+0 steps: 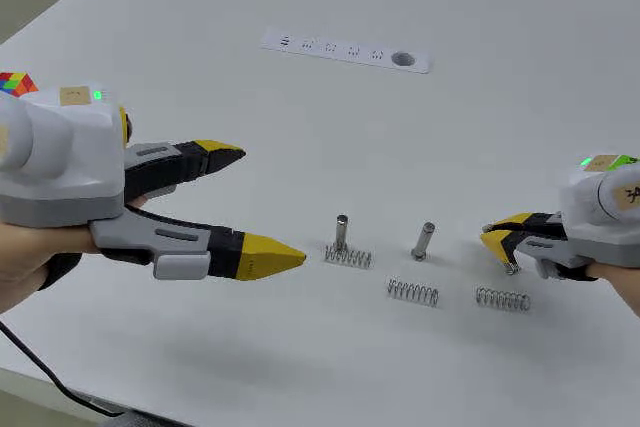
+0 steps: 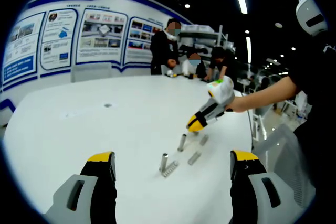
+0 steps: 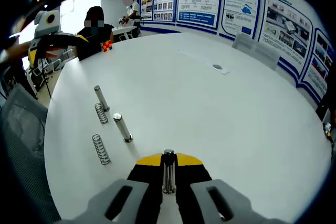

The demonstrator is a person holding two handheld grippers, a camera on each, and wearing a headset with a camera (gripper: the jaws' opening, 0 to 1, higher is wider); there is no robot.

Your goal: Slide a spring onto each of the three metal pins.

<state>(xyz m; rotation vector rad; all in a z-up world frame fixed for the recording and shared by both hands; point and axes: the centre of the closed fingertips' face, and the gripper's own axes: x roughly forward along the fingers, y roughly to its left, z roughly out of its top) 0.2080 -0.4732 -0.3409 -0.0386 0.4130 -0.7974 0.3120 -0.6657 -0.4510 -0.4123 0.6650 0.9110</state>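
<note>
Right gripper view, right claw (image 3: 168,158) clamps pin (image 3: 168,177)

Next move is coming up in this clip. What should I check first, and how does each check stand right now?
1. Right gripper shut on the held pin: ok.
2. Left gripper open, nothing in it, free to take a spring: ok.
3. Three springs lie loose on the table: near spring, middle spring, far spring: ok.
4. First pin and second pin stand on end: ok.
5. Second pin truly vertical: cannot tell, it looks tilted.
6. A spring on every pin: not ok, none yet.
</note>
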